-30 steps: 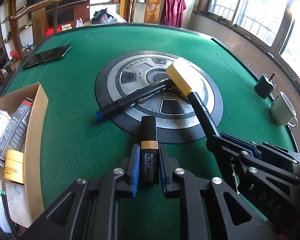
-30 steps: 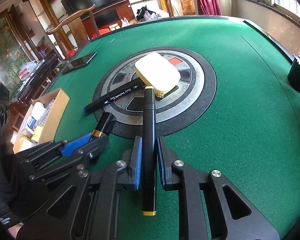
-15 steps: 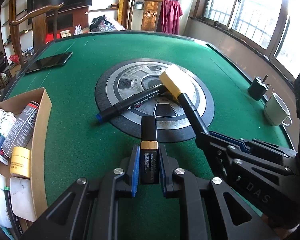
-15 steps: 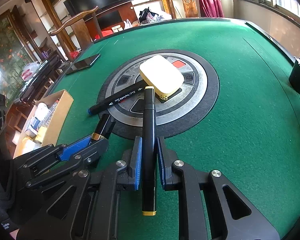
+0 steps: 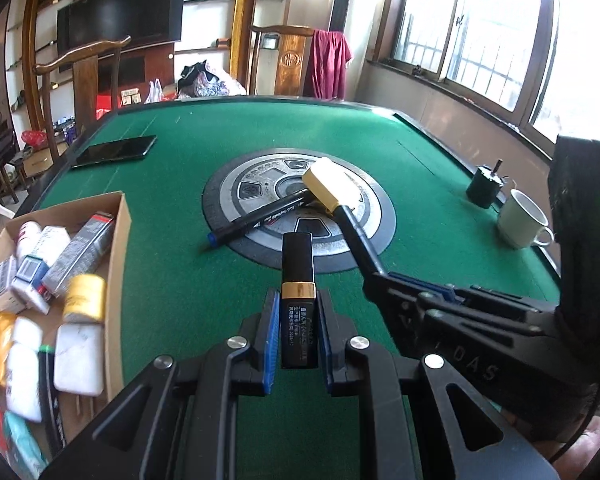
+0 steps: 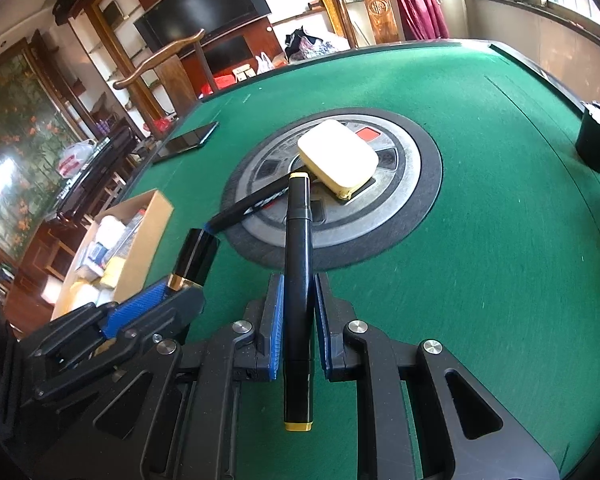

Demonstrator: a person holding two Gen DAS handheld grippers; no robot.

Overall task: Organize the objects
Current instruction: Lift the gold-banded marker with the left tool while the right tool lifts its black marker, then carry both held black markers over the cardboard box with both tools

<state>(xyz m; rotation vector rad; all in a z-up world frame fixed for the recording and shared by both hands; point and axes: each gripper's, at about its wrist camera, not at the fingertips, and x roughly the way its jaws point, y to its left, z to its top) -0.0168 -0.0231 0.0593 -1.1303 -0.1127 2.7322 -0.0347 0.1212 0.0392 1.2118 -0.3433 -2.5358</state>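
The left tool pinches a black lipstick tube with a gold band between its blue pads, the cap pointing forward above the green bench. Beside it, the right tool grips a long black marker with yellow ends at mid-length, its far tip lying toward the pale yellow case. Farther out, a second black marker with a blue tip lies across the round centre plate, its far end by the case. At the left edge stands a cardboard box holding small packages.
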